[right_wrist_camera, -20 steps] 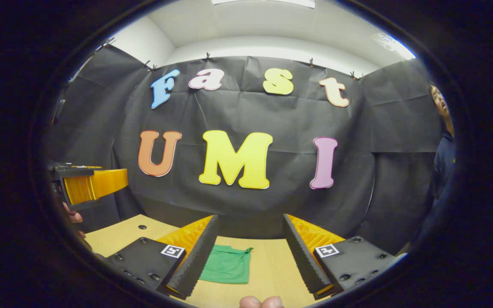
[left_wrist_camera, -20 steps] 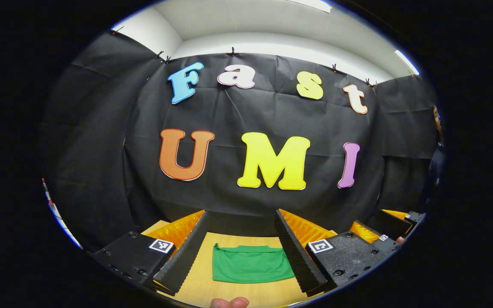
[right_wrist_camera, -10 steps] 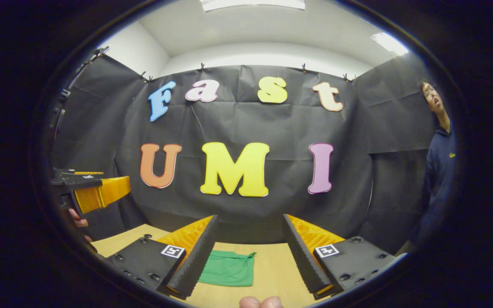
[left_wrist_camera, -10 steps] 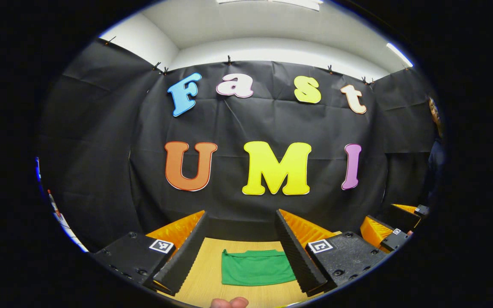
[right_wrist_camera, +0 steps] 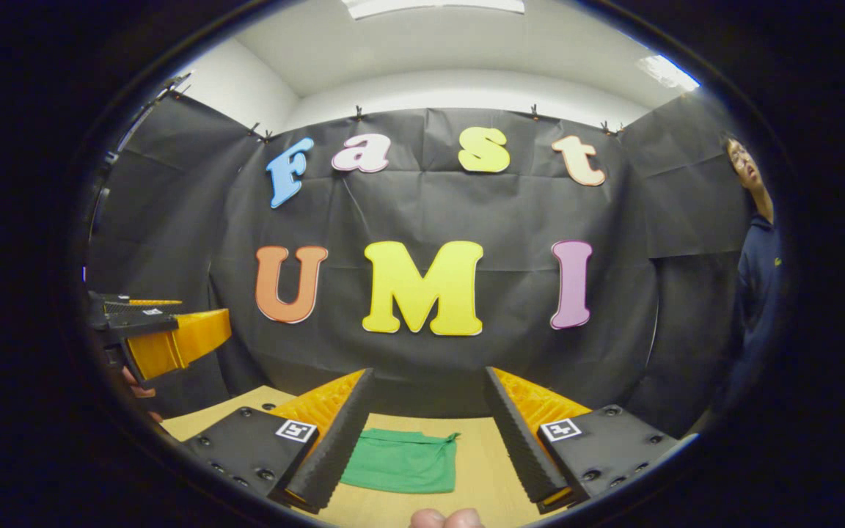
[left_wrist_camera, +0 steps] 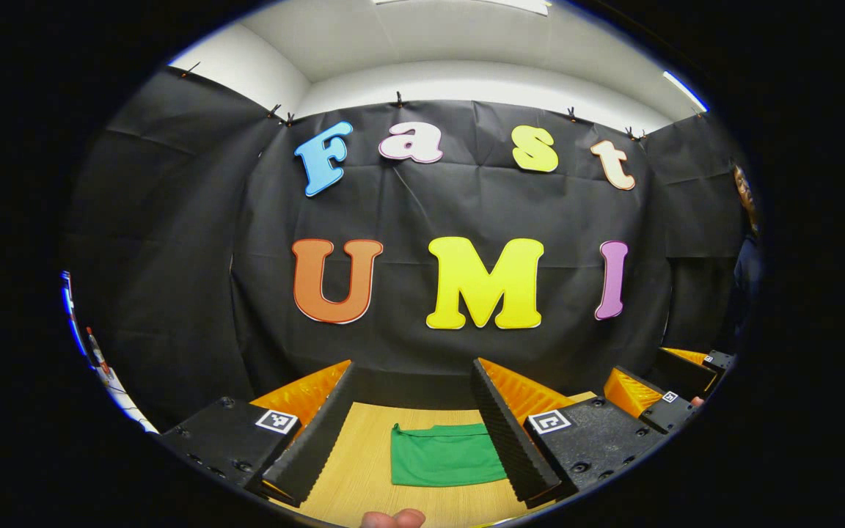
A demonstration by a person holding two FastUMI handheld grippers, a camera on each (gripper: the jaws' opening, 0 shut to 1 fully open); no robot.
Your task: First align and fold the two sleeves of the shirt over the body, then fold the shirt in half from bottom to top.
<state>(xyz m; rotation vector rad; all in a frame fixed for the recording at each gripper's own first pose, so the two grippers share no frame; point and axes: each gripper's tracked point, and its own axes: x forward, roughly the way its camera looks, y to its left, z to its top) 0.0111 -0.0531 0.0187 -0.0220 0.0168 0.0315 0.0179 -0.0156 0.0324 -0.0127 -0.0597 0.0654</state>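
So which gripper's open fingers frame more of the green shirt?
The left gripper: the shirt fills its gap, whereas the right gripper's finger hides one edge.

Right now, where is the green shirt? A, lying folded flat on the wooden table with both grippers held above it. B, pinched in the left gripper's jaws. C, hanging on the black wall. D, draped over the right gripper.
A: the green shirt lies as a compact folded piece on the wooden table, seen between the parted jaws of the left gripper and of the right gripper, neither touching it.
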